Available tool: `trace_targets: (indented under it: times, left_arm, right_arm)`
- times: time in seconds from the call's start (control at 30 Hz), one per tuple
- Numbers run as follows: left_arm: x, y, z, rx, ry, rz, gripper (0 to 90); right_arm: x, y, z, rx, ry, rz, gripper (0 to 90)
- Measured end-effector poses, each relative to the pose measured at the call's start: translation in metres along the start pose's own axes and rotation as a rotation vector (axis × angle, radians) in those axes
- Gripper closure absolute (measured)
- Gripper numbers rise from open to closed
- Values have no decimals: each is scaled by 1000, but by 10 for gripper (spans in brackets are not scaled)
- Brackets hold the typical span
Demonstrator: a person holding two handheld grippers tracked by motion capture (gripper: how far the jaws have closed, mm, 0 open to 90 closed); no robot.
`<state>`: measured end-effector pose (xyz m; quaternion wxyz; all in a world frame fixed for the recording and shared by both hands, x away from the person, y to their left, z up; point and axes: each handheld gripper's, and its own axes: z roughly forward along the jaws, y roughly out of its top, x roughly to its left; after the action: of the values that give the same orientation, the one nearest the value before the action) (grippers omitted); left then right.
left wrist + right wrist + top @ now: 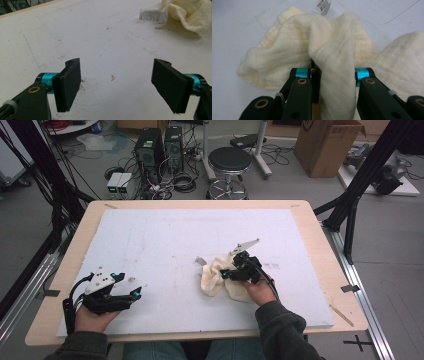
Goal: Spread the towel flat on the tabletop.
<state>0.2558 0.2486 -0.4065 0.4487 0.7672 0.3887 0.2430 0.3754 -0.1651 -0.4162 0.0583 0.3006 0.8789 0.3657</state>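
A crumpled cream cloth [214, 279] lies on the white board [160, 235], right of the middle. A white printed label [200, 261] sticks out at its left edge. My right gripper [229, 273] comes in from the cloth's right side, and in the right gripper view it [334, 72] is shut on a raised fold of the cloth [287, 50]. The label [323, 5] shows at the top there. My left gripper [137, 293] rests at the front left, well apart from the cloth. Its jaws stand wide open [116, 82] over bare board, with the cloth [190, 12] and label [153, 15] far off at the top right.
The board covers most of a wooden table [316, 227]. Beyond the far edge, on the floor, stand a black stool [229, 160], computer towers [160, 147] with cables and a cardboard box [327, 142]. Black frame posts [357, 185] rise at both sides.
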Motion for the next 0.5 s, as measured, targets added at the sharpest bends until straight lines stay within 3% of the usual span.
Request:
trace_targets:
  times: [0.5]
  left_arm:
    - [0,0,0,0,-1,2,243]
  right_arm:
    - [17,42,-15,-101,15,-26,752]
